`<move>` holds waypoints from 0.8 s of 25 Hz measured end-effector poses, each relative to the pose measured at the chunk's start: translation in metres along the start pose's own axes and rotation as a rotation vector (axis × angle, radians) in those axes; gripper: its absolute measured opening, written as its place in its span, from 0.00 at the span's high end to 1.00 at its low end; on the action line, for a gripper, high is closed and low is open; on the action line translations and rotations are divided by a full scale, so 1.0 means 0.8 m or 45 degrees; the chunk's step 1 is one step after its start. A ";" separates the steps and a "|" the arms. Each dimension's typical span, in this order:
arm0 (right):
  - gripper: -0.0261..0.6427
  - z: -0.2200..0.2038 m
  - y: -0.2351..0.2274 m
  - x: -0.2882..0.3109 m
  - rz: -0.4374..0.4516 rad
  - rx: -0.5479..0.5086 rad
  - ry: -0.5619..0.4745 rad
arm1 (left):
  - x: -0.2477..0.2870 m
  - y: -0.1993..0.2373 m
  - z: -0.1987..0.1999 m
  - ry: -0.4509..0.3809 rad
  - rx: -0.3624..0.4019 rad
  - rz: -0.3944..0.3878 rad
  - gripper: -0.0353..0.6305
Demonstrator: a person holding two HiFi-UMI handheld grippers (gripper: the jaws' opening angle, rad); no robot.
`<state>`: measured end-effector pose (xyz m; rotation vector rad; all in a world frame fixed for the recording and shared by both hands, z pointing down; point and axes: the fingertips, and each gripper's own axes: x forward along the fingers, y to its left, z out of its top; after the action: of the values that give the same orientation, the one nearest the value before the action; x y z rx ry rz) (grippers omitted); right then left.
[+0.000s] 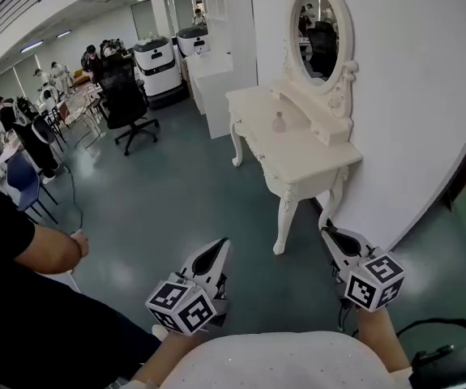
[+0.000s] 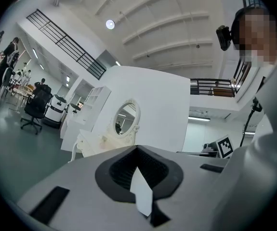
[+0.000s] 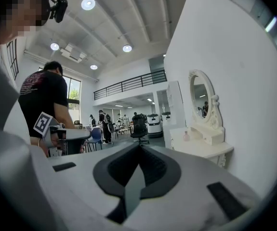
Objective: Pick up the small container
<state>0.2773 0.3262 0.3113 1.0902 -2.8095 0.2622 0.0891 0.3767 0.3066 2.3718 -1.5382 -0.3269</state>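
Just one small container (image 1: pixel 279 122), one table (image 1: pixel 318 167)

Ahead of my jaws, a white dressing table (image 1: pixel 297 148) with an oval mirror (image 1: pixel 320 35) stands against a white wall (image 1: pixel 427 96). Left of them are grey floor (image 1: pixel 176 197) and a black office chair (image 1: pixel 127 100).

Far-off small container (image 1: pixel 279 122) on dressing table (image 1: pixel 307 159), details too tiny

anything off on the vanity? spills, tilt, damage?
Nothing stands out. The small pale pink container stands upright on the white ornate dressing table, below the oval white-framed mirror. No spill or damage shows, though the container is small in the head view.
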 end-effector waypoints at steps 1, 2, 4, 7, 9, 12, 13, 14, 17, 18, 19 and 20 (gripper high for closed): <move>0.96 -0.001 0.006 0.001 -0.004 -0.001 -0.002 | -0.004 0.002 0.000 0.003 0.001 -0.010 0.95; 0.96 -0.003 0.012 0.002 -0.008 -0.004 -0.002 | -0.008 0.005 -0.001 0.006 -0.001 -0.018 0.95; 0.96 -0.010 0.023 0.004 -0.016 -0.007 0.008 | -0.013 0.012 -0.005 0.014 -0.012 -0.030 0.94; 0.96 -0.024 0.034 0.005 -0.029 -0.001 0.039 | -0.020 0.022 -0.015 0.040 -0.035 -0.042 0.94; 0.96 -0.030 0.038 0.007 -0.040 0.007 0.059 | -0.024 0.028 -0.020 0.057 -0.050 -0.046 0.94; 0.96 -0.032 0.041 0.015 -0.046 0.010 0.073 | -0.025 0.038 -0.025 0.071 -0.069 -0.050 0.95; 0.96 -0.031 0.040 0.021 -0.045 0.004 0.074 | -0.023 0.043 -0.026 0.074 -0.076 -0.048 0.94; 0.96 -0.030 0.040 0.027 -0.043 -0.005 0.078 | -0.021 0.049 -0.026 0.075 -0.085 -0.046 0.95; 0.96 -0.032 0.037 0.046 -0.034 -0.014 0.106 | -0.012 0.063 -0.028 0.095 -0.113 -0.041 0.95; 0.96 -0.033 0.036 0.052 -0.032 -0.008 0.114 | -0.010 0.067 -0.031 0.108 -0.118 -0.040 0.94; 0.96 -0.034 0.034 0.057 -0.030 0.000 0.115 | -0.009 0.071 -0.033 0.119 -0.121 -0.038 0.94; 0.96 -0.032 0.031 0.063 -0.029 0.008 0.109 | -0.007 0.076 -0.034 0.127 -0.123 -0.034 0.94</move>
<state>0.2245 0.3162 0.3422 1.0853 -2.7215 0.3075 0.0448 0.3620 0.3544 2.2996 -1.4154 -0.2776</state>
